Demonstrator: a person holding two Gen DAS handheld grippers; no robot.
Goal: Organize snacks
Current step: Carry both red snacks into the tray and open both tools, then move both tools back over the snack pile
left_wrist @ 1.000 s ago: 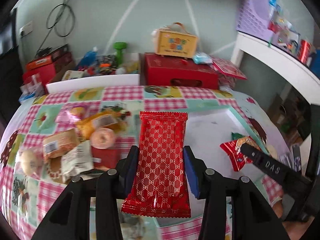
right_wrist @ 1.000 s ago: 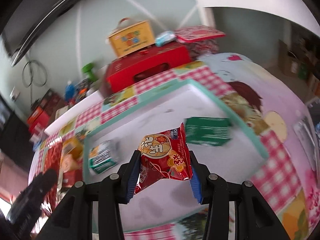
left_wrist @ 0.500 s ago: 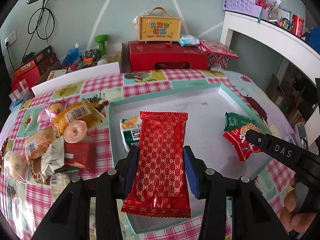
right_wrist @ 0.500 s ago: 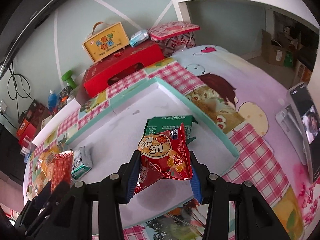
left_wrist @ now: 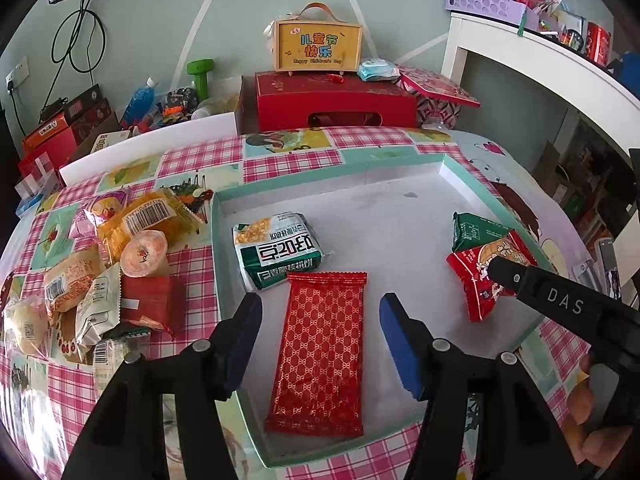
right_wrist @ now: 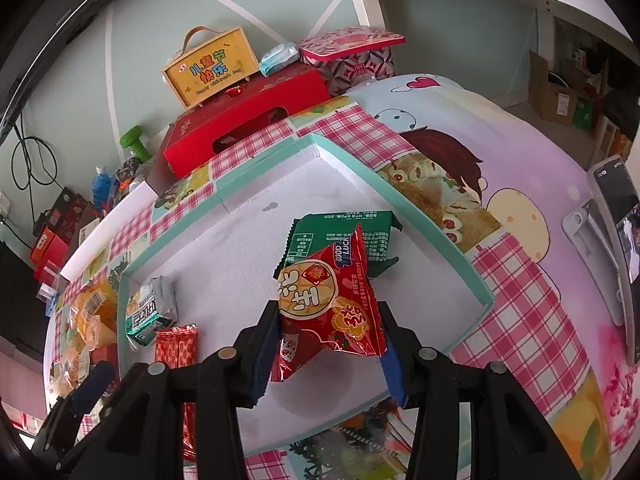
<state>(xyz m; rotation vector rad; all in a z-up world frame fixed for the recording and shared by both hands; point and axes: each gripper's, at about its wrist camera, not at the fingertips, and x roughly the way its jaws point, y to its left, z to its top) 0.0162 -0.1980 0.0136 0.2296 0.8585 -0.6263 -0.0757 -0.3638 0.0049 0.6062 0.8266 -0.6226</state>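
A shallow white tray with a teal rim lies on the checked tablecloth. My left gripper is open over the tray's near part; a long red patterned packet lies flat on the tray floor between its fingers. A green-and-white packet lies just beyond it. My right gripper is shut on a red peanut packet, held above the tray's right part over a dark green packet. The long red packet also shows in the right wrist view.
A pile of loose snacks lies on the cloth left of the tray. A red box with a yellow gift box stands behind the table. A phone on a stand is at the right.
My left gripper has opened and let go of the long red packet, which now lies in the tray. My right gripper has carried the peanut packet lower, over the dark green packet.
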